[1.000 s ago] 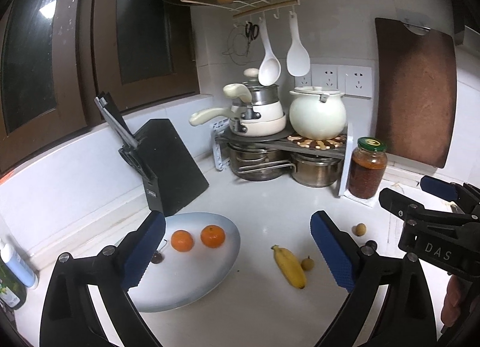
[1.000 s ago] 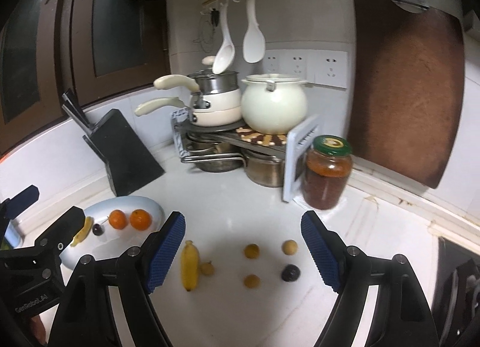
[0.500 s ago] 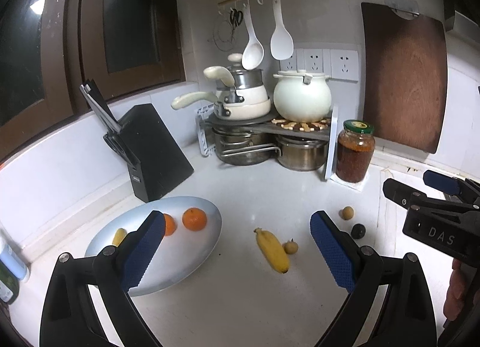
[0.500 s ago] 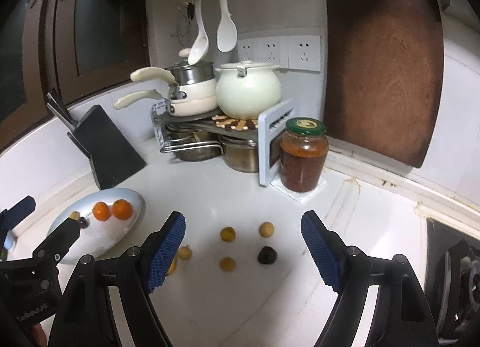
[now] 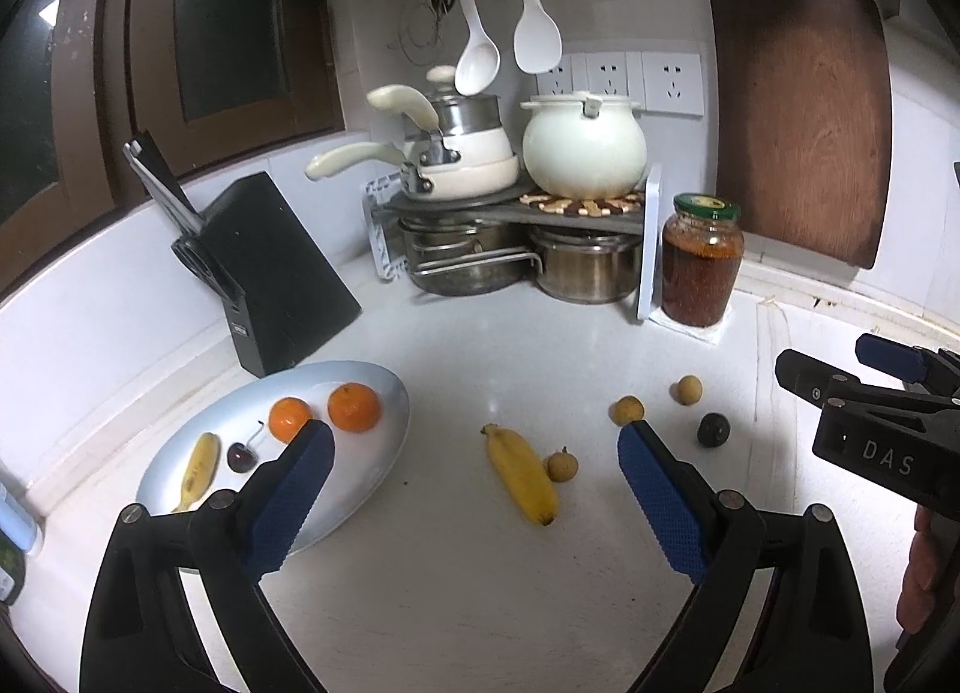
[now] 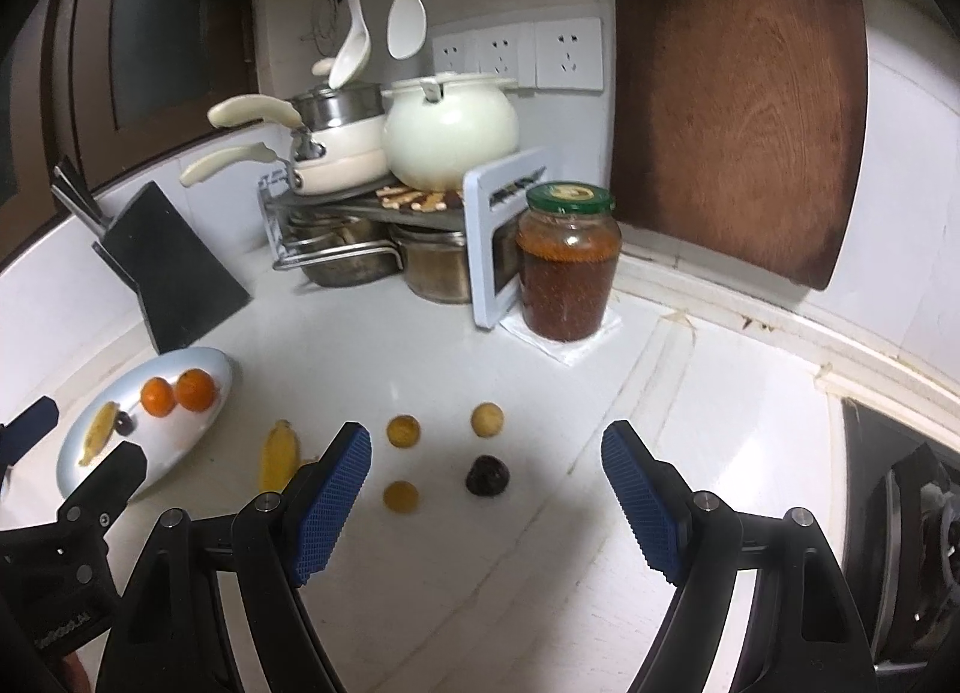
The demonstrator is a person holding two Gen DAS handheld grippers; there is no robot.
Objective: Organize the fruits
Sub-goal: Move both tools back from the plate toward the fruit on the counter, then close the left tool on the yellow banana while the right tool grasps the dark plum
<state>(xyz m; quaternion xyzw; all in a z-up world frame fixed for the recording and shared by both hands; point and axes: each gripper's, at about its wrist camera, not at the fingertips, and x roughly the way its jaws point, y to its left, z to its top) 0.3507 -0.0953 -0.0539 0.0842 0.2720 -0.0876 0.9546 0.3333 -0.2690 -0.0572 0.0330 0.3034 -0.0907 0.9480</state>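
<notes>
A pale oval plate [image 5: 372, 453] [image 6: 204, 429] lies on the white counter at the left. It holds two oranges [image 5: 354, 406] [image 6: 195, 390], a cherry [image 5: 241, 458] and a small banana [image 5: 198, 471]. Loose on the counter lie a banana [image 5: 521, 474] [image 6: 279, 453], three small tan round fruits [image 5: 627, 410] [image 6: 402, 430] and a dark round fruit [image 5: 713, 429] [image 6: 487, 475]. My left gripper [image 5: 474, 495] hovers open above the counter near the banana. My right gripper [image 6: 486, 489] hangs open over the small fruits, with nothing held.
A black knife block [image 5: 270, 273] stands behind the plate. At the back corner a rack [image 5: 510, 213] carries pots. A jar with a green lid [image 5: 701, 261] stands beside it. A brown cutting board [image 5: 798, 111] leans on the wall. A stove edge [image 6: 900, 543] shows at right.
Both grippers have sunk toward the counter and drifted right, so the fruits look nearer. The plate's cherry and banana came into the left view. Jaws stayed open.
</notes>
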